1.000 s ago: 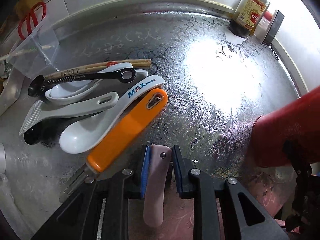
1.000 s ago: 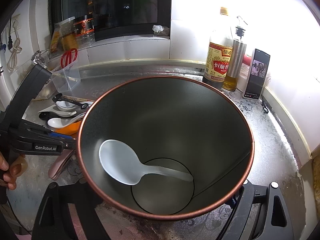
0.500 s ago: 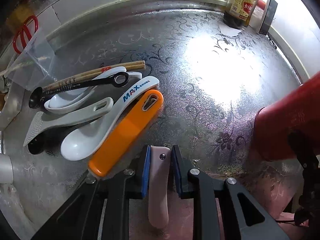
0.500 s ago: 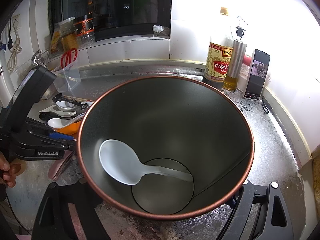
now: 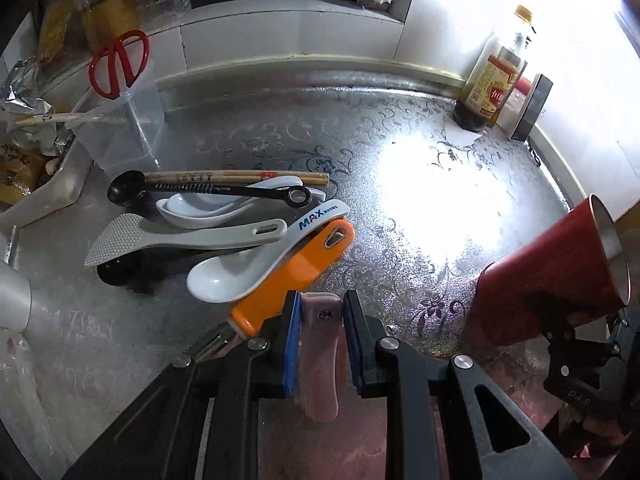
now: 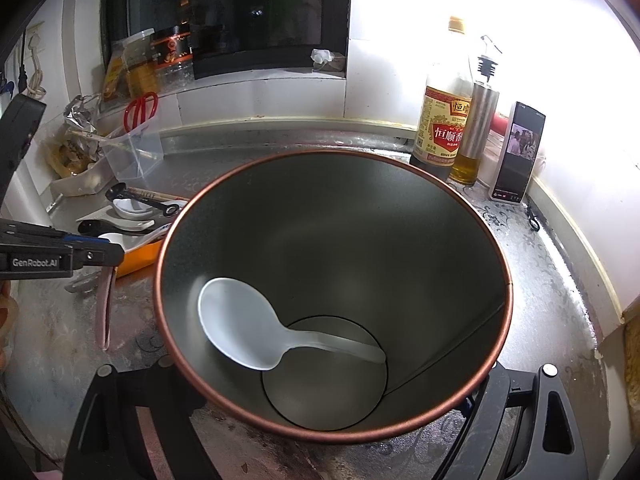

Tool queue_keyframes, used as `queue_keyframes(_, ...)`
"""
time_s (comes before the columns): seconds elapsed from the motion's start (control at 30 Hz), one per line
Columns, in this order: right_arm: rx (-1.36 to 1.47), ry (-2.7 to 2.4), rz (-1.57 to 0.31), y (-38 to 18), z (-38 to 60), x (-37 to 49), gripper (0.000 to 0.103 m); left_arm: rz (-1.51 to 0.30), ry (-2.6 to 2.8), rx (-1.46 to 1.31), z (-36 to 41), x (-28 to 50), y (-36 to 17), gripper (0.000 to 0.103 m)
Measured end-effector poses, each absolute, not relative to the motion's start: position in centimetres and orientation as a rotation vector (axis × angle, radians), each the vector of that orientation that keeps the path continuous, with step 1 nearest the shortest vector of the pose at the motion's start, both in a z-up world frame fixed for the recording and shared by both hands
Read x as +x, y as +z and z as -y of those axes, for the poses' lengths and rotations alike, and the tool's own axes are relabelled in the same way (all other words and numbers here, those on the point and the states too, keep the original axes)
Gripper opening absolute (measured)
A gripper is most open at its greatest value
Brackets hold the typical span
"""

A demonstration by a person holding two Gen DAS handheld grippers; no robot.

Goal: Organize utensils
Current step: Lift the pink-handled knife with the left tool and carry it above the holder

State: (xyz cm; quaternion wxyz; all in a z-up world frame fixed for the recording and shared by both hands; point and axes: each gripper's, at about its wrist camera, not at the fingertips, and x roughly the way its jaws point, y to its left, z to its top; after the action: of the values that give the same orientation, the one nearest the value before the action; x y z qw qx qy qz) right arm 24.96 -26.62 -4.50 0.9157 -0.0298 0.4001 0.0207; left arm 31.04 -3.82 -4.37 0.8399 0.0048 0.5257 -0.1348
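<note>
Utensil pile [image 5: 224, 220] lies ahead-left of left gripper [image 5: 320, 344], which is clamped on pink handle [image 5: 320, 360]. Red tin bucket [image 5: 552, 276], clamped in right gripper [image 6: 320, 400], sits to right, white spoon [image 6: 248, 324] inside. Carry handle over rim, release inside only.

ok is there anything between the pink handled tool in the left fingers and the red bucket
Nothing visible. The pink handled tool sits clamped in the left gripper, and only bare patterned countertop lies between it and the tilted red bucket, whose mouth holds just a white spoon.
</note>
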Motion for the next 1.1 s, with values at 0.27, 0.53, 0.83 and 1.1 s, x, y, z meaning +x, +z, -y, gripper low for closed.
queue_keyframes(0.27,-0.073,0.053,-0.824,-4.6,26.2,25.1,0.092,-1.056,-0.285,0.001,3.3,30.1,-3.0,0.022)
queue_keyframes(0.53,-0.09,0.075,-0.826,-4.6,25.3,25.1,0.092,-1.02,-0.284,-0.013,2.7,29.4,-1.6,0.022)
queue_keyframes(0.83,-0.077,0.071,-0.839,-4.5,25.3,25.2,0.091,-0.96,-0.271,-0.004,3.0,28.6,0.9,0.022)
queue_keyframes(1.1,-0.096,0.082,-0.866,-4.5,25.1,25.7,0.091,-0.838,-0.257,0.027,3.1,28.3,6.0,0.022)
